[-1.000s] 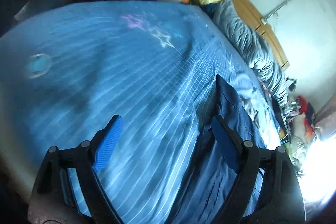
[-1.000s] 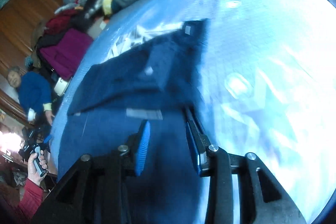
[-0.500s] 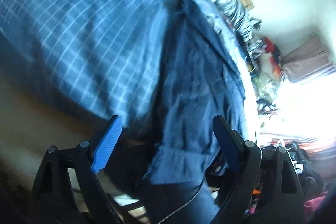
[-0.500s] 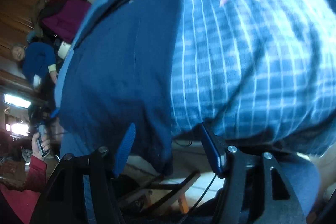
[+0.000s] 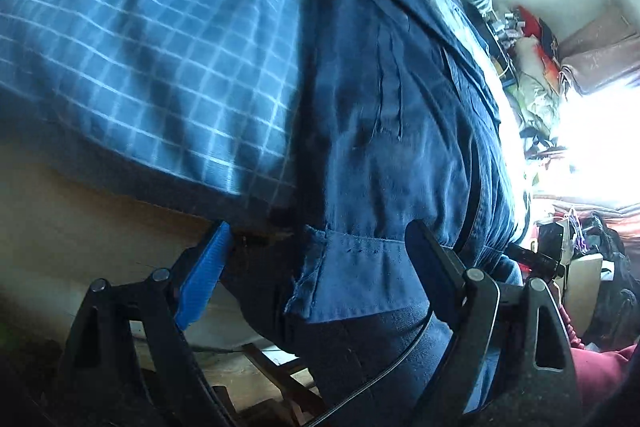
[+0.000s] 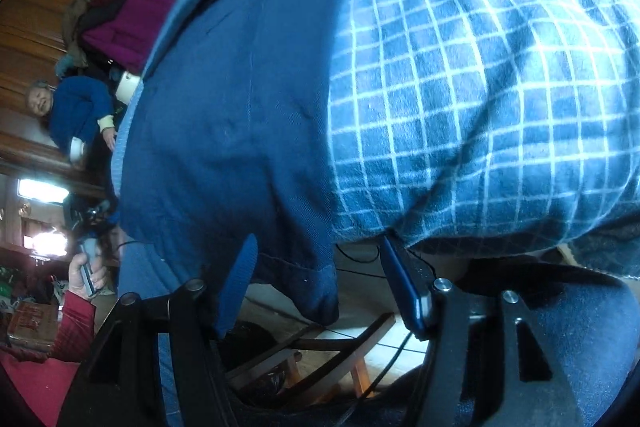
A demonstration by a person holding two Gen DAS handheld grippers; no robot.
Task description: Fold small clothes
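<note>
dark navy cloth garment [image 5: 384, 115] lies across a bed with a blue checked blanket [image 5: 152, 39], its hemmed end [image 5: 360, 275] hanging over the bed's near edge. left tool [image 5: 316, 267]: jaws wide apart, straddling that hanging hem, gripping nothing. right tool [image 6: 320, 279]: jaws spread, the garment's drooping corner [image 6: 316, 287] between them, not clamped.

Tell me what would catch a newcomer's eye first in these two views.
First, the dark blue garment lying on the blue checked bedspread, its hem hanging over the bed's near edge. Both grippers are open at that hem: the left gripper frames a cuffed corner and the right gripper another corner. Behind, at the right view's left edge, a seated person in blue looks on.
</note>
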